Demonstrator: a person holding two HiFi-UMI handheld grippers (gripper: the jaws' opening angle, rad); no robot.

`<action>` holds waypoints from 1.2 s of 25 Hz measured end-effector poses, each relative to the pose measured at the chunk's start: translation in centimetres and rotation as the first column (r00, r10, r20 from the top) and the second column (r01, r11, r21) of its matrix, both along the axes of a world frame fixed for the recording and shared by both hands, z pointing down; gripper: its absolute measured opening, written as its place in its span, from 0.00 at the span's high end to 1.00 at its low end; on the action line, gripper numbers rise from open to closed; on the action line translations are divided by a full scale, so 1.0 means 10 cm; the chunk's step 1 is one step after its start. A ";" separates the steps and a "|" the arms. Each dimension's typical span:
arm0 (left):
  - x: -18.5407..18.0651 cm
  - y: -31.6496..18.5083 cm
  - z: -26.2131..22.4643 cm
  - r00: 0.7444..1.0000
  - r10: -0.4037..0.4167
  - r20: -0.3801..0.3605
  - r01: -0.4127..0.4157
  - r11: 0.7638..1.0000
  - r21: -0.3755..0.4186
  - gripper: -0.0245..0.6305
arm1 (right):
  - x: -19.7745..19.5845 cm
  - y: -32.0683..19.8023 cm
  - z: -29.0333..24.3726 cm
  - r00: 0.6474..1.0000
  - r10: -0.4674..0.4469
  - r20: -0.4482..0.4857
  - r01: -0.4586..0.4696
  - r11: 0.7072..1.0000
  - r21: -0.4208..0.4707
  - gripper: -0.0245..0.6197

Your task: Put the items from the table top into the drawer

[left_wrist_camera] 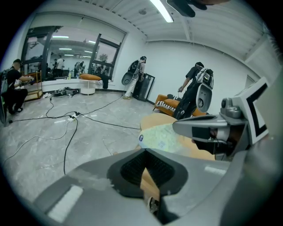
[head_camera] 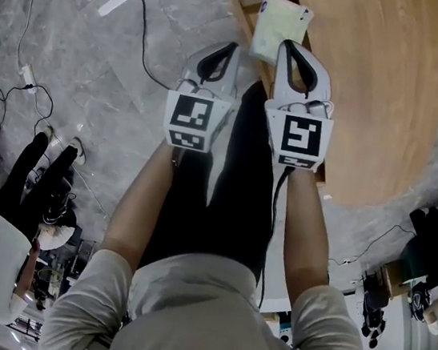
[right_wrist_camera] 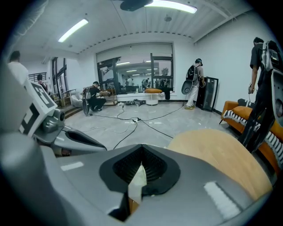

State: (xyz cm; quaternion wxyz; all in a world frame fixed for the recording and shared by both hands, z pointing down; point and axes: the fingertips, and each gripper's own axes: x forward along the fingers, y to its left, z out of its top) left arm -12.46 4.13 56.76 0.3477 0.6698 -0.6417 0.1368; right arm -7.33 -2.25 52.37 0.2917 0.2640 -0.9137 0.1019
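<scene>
While right hand-held gripper [head_camera: 291, 49] pinches pale packet [head_camera: 274, 26], left hand-held gripper [head_camera: 233, 48] shut.

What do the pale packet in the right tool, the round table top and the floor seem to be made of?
The pale packet: probably soft plastic film, smooth; its edge is pinched thin in the right tool. The round table top: wood or wood veneer, matte; straight grain lines show. The floor: polished stone or stone-look tile; grey veining, a lamp's reflection.
</scene>
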 end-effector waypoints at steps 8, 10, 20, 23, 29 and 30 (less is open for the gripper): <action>-0.06 0.04 0.12 1.000 -0.020 -0.008 0.020 0.999 -0.025 0.93 | -0.01 0.11 0.10 0.999 -0.037 -0.025 0.037 0.999 -0.023 0.95; -0.06 0.02 0.13 1.000 -0.021 -0.009 0.021 0.999 -0.026 0.93 | -0.01 0.11 0.12 0.998 -0.048 -0.033 0.047 0.999 -0.022 0.95; -0.05 0.04 0.36 0.999 -0.032 -0.018 0.031 0.997 -0.065 0.93 | -0.06 0.20 0.61 0.950 -0.258 -0.178 0.271 0.961 0.052 0.95; -0.02 0.03 0.42 0.999 -0.048 -0.026 0.045 0.996 -0.077 0.93 | -0.04 0.22 0.80 0.922 -0.316 -0.224 0.334 0.942 0.046 0.95; 0.09 0.02 0.50 0.996 -0.075 -0.045 0.070 0.992 -0.103 0.93 | -0.03 0.19 1.05 0.862 -0.407 -0.302 0.445 0.893 0.065 0.95; 0.09 0.01 0.51 0.996 -0.081 -0.046 0.076 0.992 -0.103 0.93 | -0.04 0.19 1.07 0.856 -0.417 -0.306 0.455 0.889 0.061 0.95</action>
